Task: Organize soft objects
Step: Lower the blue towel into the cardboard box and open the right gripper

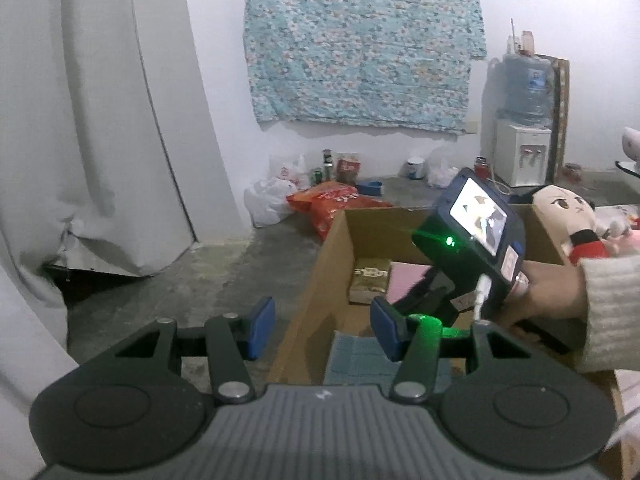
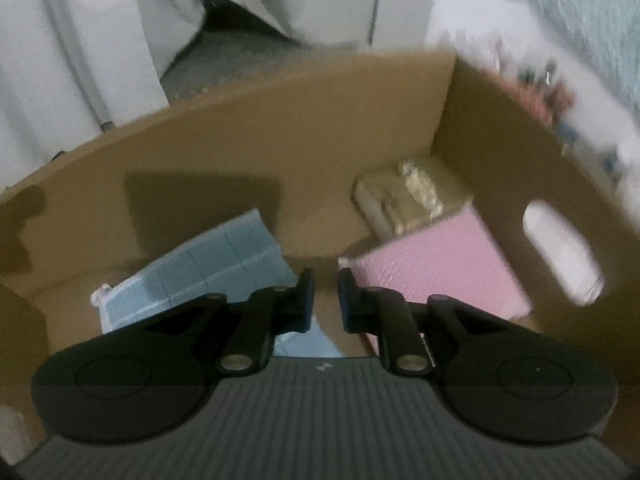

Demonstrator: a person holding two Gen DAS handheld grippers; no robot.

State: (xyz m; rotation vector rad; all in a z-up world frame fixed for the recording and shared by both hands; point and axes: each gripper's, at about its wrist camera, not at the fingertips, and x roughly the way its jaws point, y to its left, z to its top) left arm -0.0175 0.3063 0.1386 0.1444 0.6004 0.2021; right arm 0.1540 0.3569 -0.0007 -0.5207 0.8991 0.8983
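Inside the cardboard box (image 2: 280, 120) I see a blue towel (image 2: 224, 264) lying against the near wall, a pink folded cloth (image 2: 436, 268) to its right, and a beige packet (image 2: 404, 196) behind the pink one. My right gripper (image 2: 325, 300) points down into the box, its jaws a narrow gap apart with nothing between them. My left gripper (image 1: 316, 328) hangs over the box's edge, jaws spread and empty. A plush doll (image 1: 568, 216) rests beyond the box's far corner.
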